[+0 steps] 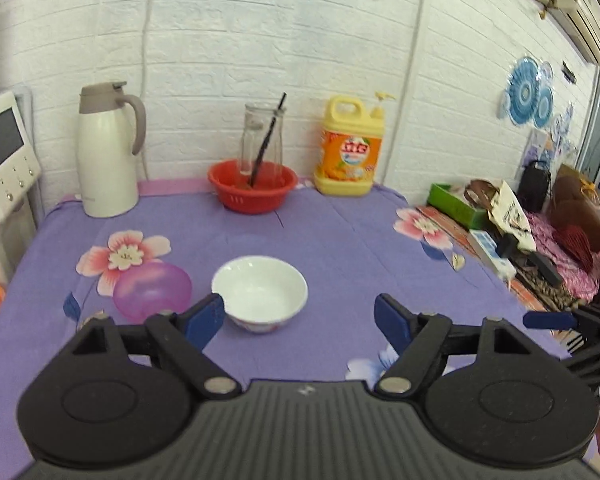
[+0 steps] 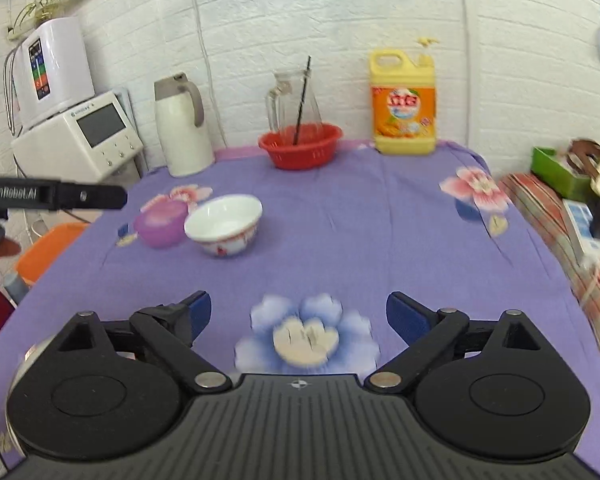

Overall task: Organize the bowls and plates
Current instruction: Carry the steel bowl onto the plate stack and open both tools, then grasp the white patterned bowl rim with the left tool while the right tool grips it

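Note:
A white bowl (image 1: 260, 294) with a red pattern near its foot stands upright on the purple flowered tablecloth (image 1: 340, 240). A translucent purple bowl (image 1: 152, 290) stands just left of it, close beside it. My left gripper (image 1: 300, 320) is open and empty, hovering just in front of the white bowl, its left finger near the rim. In the right wrist view the white bowl (image 2: 224, 224) and purple bowl (image 2: 162, 224) are at the far left. My right gripper (image 2: 298, 314) is open and empty, over the table's front, well clear of the bowls.
At the back stand a white thermos jug (image 1: 108, 152), a red basket (image 1: 252, 188) holding a glass pitcher with a straw, and a yellow detergent bottle (image 1: 350, 148). A white appliance (image 2: 80, 136) is at the left. A cluttered bench (image 1: 520, 240) runs along the right.

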### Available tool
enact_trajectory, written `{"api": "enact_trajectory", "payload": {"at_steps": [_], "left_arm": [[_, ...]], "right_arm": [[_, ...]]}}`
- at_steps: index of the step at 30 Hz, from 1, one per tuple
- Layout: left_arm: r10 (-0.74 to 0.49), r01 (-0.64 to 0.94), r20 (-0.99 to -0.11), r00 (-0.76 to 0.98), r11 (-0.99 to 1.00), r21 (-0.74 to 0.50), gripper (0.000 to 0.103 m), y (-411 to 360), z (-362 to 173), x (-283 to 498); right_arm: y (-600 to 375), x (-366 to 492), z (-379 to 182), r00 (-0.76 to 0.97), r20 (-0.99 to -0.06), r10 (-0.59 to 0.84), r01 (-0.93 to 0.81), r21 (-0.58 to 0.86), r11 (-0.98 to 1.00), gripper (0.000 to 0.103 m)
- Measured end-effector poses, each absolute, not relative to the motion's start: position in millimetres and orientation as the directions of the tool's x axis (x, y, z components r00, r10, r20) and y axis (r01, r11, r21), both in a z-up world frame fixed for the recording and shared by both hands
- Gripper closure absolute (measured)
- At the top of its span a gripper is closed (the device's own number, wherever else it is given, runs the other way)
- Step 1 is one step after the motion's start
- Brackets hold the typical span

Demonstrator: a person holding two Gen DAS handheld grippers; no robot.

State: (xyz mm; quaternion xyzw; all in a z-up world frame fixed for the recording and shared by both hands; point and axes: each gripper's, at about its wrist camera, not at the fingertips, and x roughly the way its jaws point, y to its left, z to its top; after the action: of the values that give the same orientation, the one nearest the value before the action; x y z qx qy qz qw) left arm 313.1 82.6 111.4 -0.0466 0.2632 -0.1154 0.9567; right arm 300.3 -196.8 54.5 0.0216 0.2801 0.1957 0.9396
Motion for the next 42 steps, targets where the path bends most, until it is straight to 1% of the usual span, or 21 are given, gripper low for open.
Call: {"api": "enact_trajectory", "payload": {"at_steps": [2, 6, 10, 14, 18, 25, 28, 29, 31, 34, 36, 37, 38, 39, 40, 42], "left_arm": [[-0.249, 0.179, -0.489, 0.836, 0.966, -0.185, 0.026, 92.5, 107.8, 326.3], [-0.297, 0.135, -0.533, 0.792, 0.937, -0.322, 0.026, 113.7, 79.4, 359.7], [-0.348, 0.054, -0.601, 0.720, 0.891, -0.451, 0.028, 133.1, 35.8, 389.8], [-0.354, -0.038, -0.638, 0.684, 0.856, -0.516, 0.028, 146.9, 10.9, 418.9], [-0.336, -0.089, -0.644, 0.687, 0.841, -0.533, 0.027, 147.0, 5.0, 451.5], [-0.325, -0.187, -0.686, 0.651, 0.807, -0.560, 0.029, 139.6, -19.0, 495.4], [-0.307, -0.177, -0.689, 0.657, 0.825, -0.536, 0.034, 134.5, -20.9, 503.1], [-0.297, -0.177, -0.689, 0.661, 0.831, -0.528, 0.037, 133.9, -20.5, 504.3], [-0.292, -0.169, -0.677, 0.676, 0.832, -0.528, 0.039, 136.5, -21.8, 505.4], [-0.294, -0.149, -0.668, 0.683, 0.840, -0.521, 0.052, 137.7, -23.8, 504.4], [-0.278, -0.129, -0.672, 0.686, 0.863, -0.489, 0.056, 134.3, -23.1, 501.6], [-0.277, -0.126, -0.671, 0.687, 0.865, -0.486, 0.057, 133.4, -23.2, 499.7], [-0.280, -0.122, -0.670, 0.688, 0.865, -0.486, 0.059, 132.9, -23.1, 498.1], [-0.281, -0.120, -0.669, 0.688, 0.865, -0.487, 0.060, 132.4, -23.6, 495.6], [-0.279, -0.119, -0.667, 0.691, 0.866, -0.486, 0.061, 131.5, -23.6, 492.1], [-0.279, -0.115, -0.657, 0.700, 0.864, -0.490, 0.062, 129.0, -22.2, 483.3]], "right_arm": [[-184.0, 324.9, 67.3, 0.758, -0.520, 0.394, -0.386, 0.131, 0.913, 0.000], [-160.5, 375.8, 74.3, 0.736, -0.543, 0.404, -0.419, 0.102, 0.902, 0.000], [-142.1, 420.8, 52.5, 0.699, -0.600, 0.390, -0.430, 0.083, 0.899, 0.000], [-125.6, 459.1, 20.9, 0.642, -0.663, 0.385, -0.443, 0.090, 0.892, 0.000], [-109.4, 489.8, 6.5, 0.618, -0.682, 0.390, -0.439, 0.112, 0.891, 0.000], [-70.7, 527.1, -16.6, 0.587, -0.720, 0.372, -0.488, 0.052, 0.871, 0.000], [-58.4, 534.2, -28.9, 0.565, -0.734, 0.377, -0.513, 0.045, 0.857, 0.000], [-56.7, 534.6, -30.8, 0.560, -0.728, 0.395, -0.521, 0.061, 0.852, 0.000], [-55.4, 536.3, -31.3, 0.554, -0.723, 0.412, -0.521, 0.084, 0.850, 0.000], [-52.7, 536.5, -31.3, 0.554, -0.716, 0.424, -0.525, 0.094, 0.846, 0.000], [-52.6, 533.9, -31.1, 0.540, -0.715, 0.444, -0.528, 0.122, 0.840, 0.000], [-49.6, 530.9, -30.7, 0.544, -0.716, 0.438, -0.533, 0.109, 0.839, 0.004], [-47.2, 526.3, -29.9, 0.544, -0.714, 0.440, -0.540, 0.103, 0.835, 0.010], [-45.1, 522.4, -29.2, 0.540, -0.714, 0.446, -0.545, 0.107, 0.832, 0.025], [-43.3, 518.2, -28.3, 0.536, -0.715, 0.448, -0.549, 0.108, 0.829, 0.037], [-39.5, 510.4, -26.7, 0.533, -0.721, 0.443, -0.556, 0.096, 0.826, 0.040]]}}
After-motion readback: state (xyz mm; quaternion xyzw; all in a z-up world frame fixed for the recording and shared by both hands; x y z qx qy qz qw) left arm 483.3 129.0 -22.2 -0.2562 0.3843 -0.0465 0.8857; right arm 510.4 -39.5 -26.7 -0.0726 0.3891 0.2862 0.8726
